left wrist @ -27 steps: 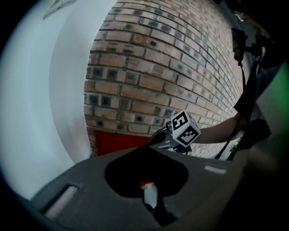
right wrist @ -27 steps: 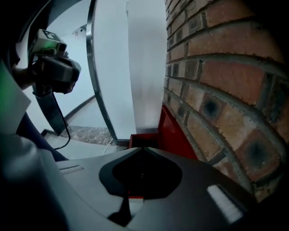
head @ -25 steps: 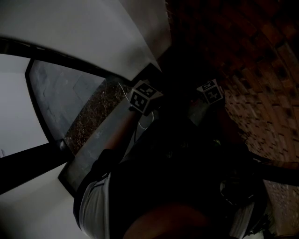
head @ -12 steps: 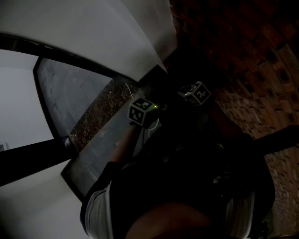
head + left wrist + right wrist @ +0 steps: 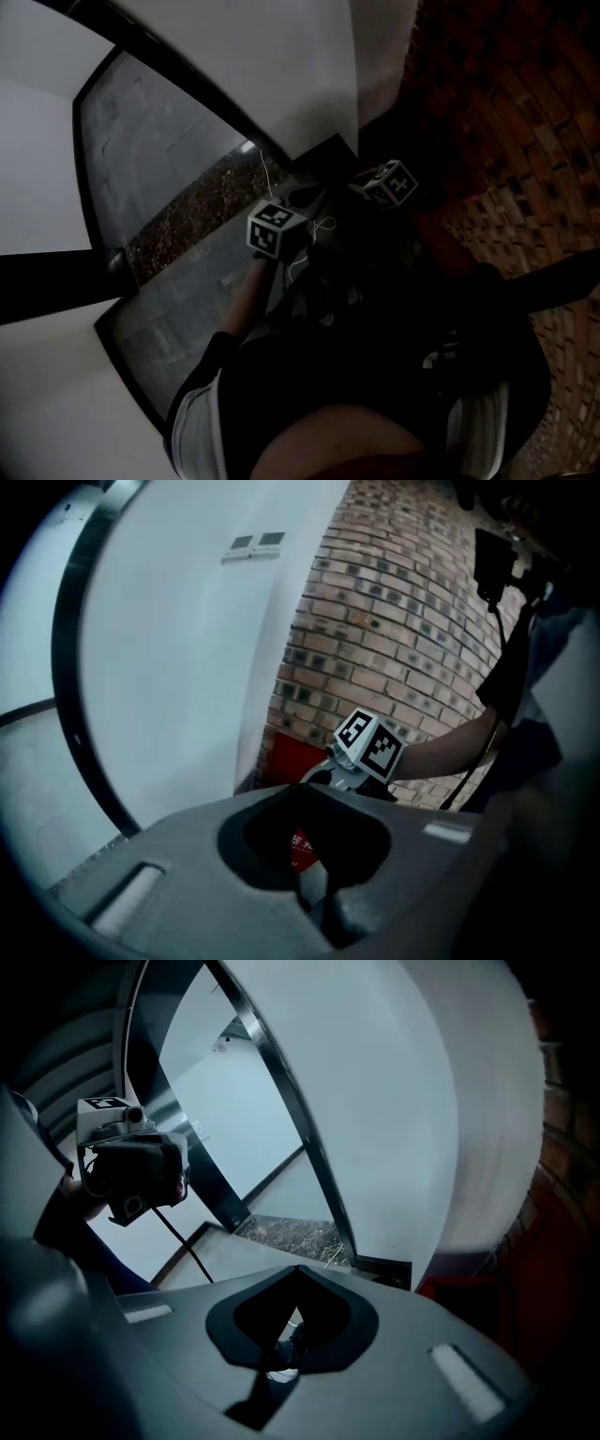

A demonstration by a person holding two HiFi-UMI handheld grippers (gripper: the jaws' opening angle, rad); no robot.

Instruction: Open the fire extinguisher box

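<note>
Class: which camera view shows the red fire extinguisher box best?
The left gripper view: the red fire extinguisher box stands lit at the foot of the brick wall. The right gripper view catches only a dim red edge of it; the head view is too dark to show it.

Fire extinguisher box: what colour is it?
The fire extinguisher box is red; it shows best in the left gripper view.

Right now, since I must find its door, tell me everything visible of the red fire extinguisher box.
The red fire extinguisher box stands low against the brick wall, beside the corner of the white wall. Its face looks flat and painted, with white print lower down. The right gripper hangs in front and hides much of it; whether they touch is unclear. No handle or door edge can be made out.
</note>
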